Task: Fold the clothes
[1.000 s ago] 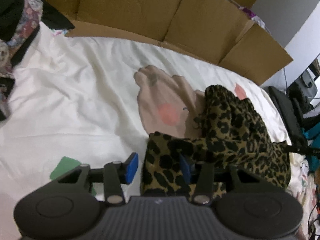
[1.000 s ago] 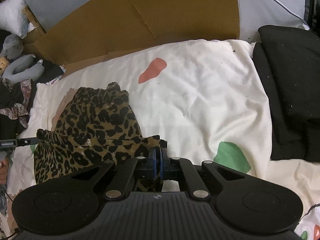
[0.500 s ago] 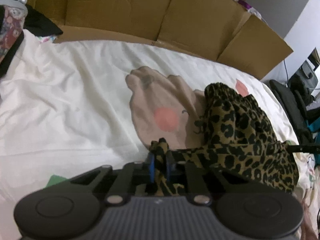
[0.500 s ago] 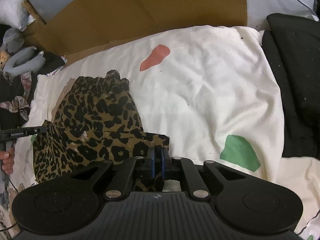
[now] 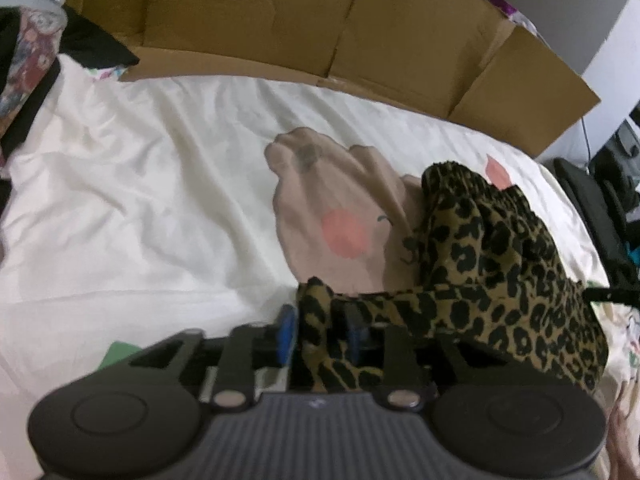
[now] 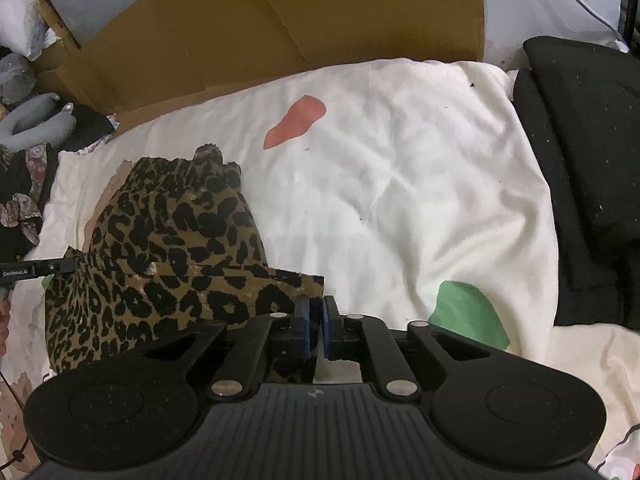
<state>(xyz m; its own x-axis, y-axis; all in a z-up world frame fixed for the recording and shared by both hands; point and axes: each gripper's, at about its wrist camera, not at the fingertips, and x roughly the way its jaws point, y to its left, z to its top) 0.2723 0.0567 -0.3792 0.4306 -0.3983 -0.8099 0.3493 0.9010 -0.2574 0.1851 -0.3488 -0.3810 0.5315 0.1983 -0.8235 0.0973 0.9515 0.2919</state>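
Since half a second ago both pairs of fingers have parted from a closed pinch, and the leopard-print garment point(image 5: 500, 264) has barely shifted on the bed. Left gripper point(image 5: 320, 330): jaws opening, a bunched corner of the leopard fabric stands between the blue pads; pad contact cannot be confirmed, a gap shows beside the left pad. Right gripper point(image 6: 315, 326): jaws opening, only a narrow slit between the fingers; the garment's hem corner point(image 6: 308, 282) lies just ahead and to the left of the tips, no cloth visible in the slit. Garment lies as a loose heap on the cream bedsheet point(image 6: 400, 184), between the two grippers, near the bed's front edge. Its long axis runs from the gathered waistband point(image 6: 192, 164) toward the far edge, down to the hem stretched along the front between the grippers. Sheet bears printed patches: red point(image 6: 296, 126), green point(image 6: 468, 312), a pink-tan animal figure point(image 5: 340, 208). Flattened cardboard point(image 6: 280, 28) stands along the bed's far edge; a black cushion point(image 6: 584, 152) lies at the right edge.
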